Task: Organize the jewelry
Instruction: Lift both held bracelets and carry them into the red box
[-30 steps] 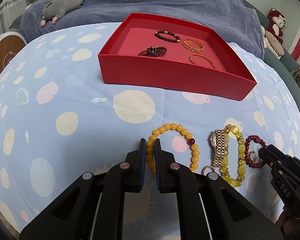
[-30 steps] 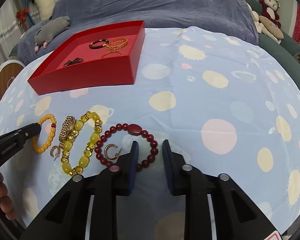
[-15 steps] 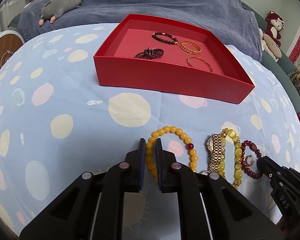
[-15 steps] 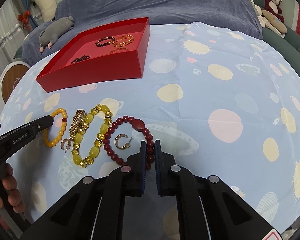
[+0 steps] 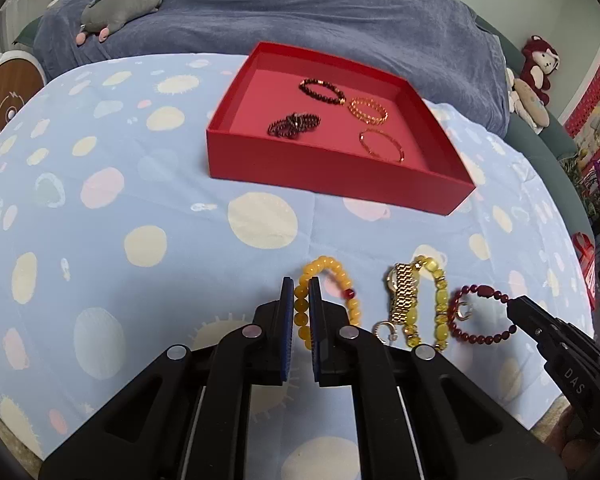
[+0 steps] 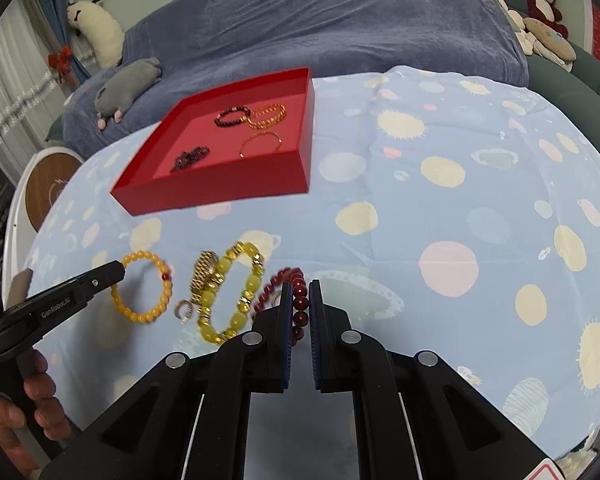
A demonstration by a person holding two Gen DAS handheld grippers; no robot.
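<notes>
My left gripper (image 5: pixel 299 288) is shut on the orange bead bracelet (image 5: pixel 342 276), raised a little off the cloth; it also shows in the right wrist view (image 6: pixel 144 256). My right gripper (image 6: pixel 300 286) is shut on the dark red bead bracelet (image 6: pixel 299 300), seen in the left wrist view too (image 5: pixel 480 334). A gold watch (image 5: pixel 402 296), a yellow-green bead bracelet (image 5: pixel 440 300) and gold earrings (image 5: pixel 384 328) lie between them. The red tray (image 5: pixel 320 168) farther back holds several bracelets.
The blue spotted cloth (image 5: pixel 140 200) covers the round table. A blue sofa cover with a grey plush toy (image 5: pixel 120 4) is behind the tray. A round wooden stool (image 5: pixel 8 108) stands at the left edge.
The right gripper closed on the dark red bracelet and lifted it. The left gripper, still shut on the orange bracelet, rose slightly and both views shifted toward the tray.
</notes>
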